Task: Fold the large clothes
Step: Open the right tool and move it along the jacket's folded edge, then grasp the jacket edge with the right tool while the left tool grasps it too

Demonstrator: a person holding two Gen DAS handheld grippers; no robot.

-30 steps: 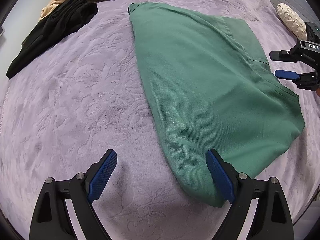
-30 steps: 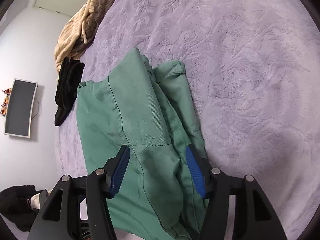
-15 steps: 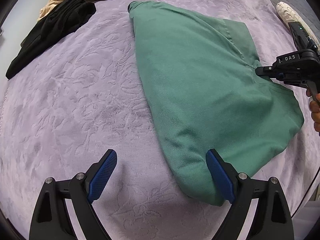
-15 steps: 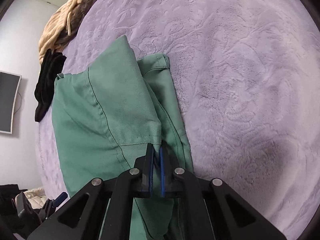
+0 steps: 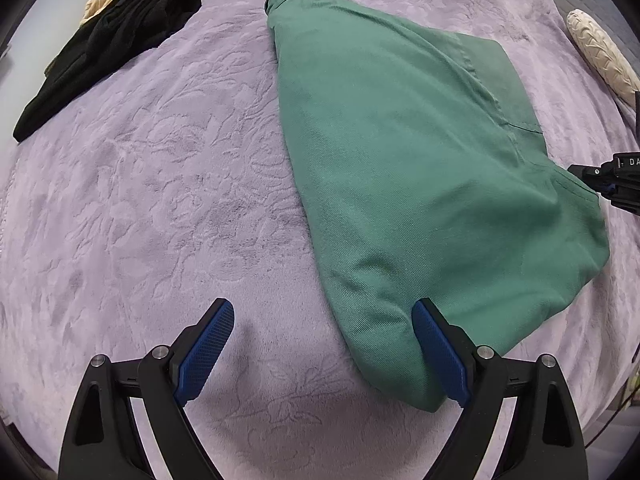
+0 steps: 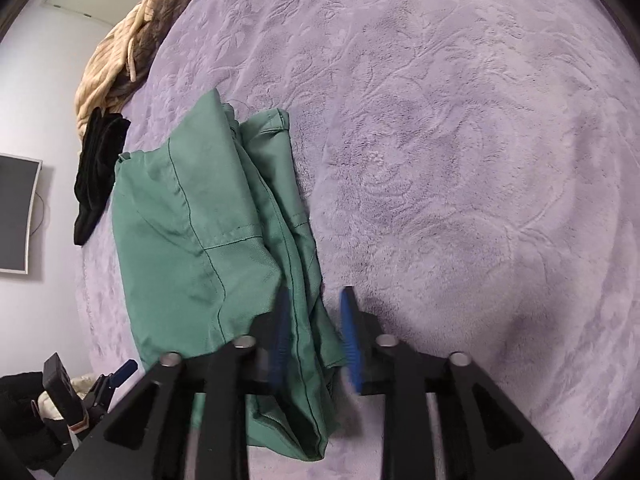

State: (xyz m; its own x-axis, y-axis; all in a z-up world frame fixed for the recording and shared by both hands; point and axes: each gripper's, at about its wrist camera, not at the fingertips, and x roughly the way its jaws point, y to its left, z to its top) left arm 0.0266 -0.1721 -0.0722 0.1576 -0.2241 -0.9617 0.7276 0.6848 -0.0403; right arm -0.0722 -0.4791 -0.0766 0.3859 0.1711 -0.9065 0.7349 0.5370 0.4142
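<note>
A folded green garment [image 5: 416, 176] lies on the purple bed cover [image 5: 160, 184]. My left gripper [image 5: 324, 348] is open and empty, hovering over the garment's near corner, its right finger [image 5: 440, 356] against the cloth. In the right wrist view my right gripper [image 6: 316, 340] stands partly open, its blurred blue pads straddling the garment's bunched edge [image 6: 308, 320] without pinching it. The garment [image 6: 192, 232] spreads to the left there. The right gripper also shows at the right edge of the left wrist view [image 5: 608, 186].
A black garment [image 5: 108, 48] and a beige and brown knit pile [image 6: 124, 52] lie at the far edge of the bed. A cream cushion [image 5: 600, 52] sits far right. A wall screen [image 6: 16, 208] hangs beyond the bed.
My right gripper closed on the garment's edge, tugged it, and has now opened again and drawn back slightly. The left gripper has stayed open in place.
</note>
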